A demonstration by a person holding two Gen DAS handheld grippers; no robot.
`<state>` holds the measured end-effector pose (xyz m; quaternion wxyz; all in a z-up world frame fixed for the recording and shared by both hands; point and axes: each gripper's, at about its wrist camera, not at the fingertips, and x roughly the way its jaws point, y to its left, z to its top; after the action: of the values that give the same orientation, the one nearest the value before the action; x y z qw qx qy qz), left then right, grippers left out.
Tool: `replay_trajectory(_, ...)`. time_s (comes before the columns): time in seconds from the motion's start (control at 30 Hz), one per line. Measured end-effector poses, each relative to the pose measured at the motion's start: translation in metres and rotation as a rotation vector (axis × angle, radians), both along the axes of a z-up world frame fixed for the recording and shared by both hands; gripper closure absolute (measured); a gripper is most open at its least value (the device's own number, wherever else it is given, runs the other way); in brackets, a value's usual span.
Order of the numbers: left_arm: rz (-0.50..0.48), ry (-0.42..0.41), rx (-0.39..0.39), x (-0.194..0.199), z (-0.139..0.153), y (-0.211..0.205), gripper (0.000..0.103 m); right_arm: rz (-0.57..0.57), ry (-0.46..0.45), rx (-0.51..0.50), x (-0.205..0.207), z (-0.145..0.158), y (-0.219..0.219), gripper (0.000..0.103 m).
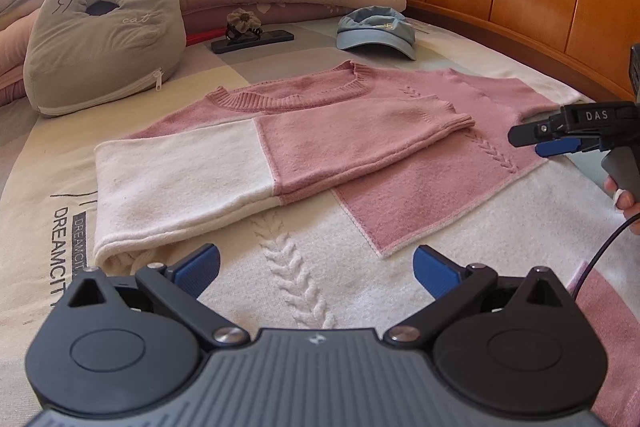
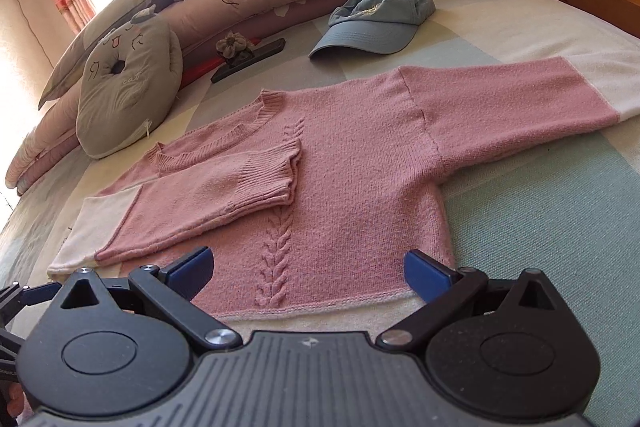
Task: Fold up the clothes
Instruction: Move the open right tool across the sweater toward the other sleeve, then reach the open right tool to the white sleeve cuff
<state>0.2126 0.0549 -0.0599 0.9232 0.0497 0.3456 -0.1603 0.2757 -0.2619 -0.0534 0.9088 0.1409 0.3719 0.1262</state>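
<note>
While sweater [image 2: 340,163] lies flat just ahead, right tool [image 2: 306,273] and left tool [image 1: 316,267] gape wide, empty.

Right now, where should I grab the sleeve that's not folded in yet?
Probably at the white cuff end of the outstretched sleeve. Use the open right gripper, approaching from the sweater's outer side: the sleeve lies flat and straight, so pinching its free end should let you carry it across the chest.
</note>
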Motion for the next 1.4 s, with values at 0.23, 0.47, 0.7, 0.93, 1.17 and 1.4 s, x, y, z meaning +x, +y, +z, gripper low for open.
replay_trajectory(0.23,0.008,-0.001,-0.001,0.000,0.000,0.003,0.001,-0.012,-0.026,-0.028,0.010,0.008,0.015,0.000)
replay_trajectory(0.47,0.033,0.004,0.009,0.002,-0.001,0.006,0.001,0.101,-0.080,0.009,0.025,0.033,0.051,0.000)
replay_trajectory(0.7,0.065,0.029,0.062,0.005,-0.010,0.010,0.001,0.170,-0.035,0.079,0.048,0.024,0.078,0.000)
replay_trajectory(0.93,0.066,0.029,0.027,0.005,-0.007,0.015,0.001,0.098,-0.006,0.035,0.040,0.011,0.063,0.000)
replay_trajectory(1.17,0.034,-0.001,0.033,0.001,-0.001,0.008,0.001,0.079,-0.075,0.000,0.018,0.021,0.015,0.000)
replay_trajectory(1.4,0.032,-0.001,0.010,0.001,0.000,0.009,0.001,-0.035,-0.050,-0.011,0.012,0.013,-0.036,0.000)
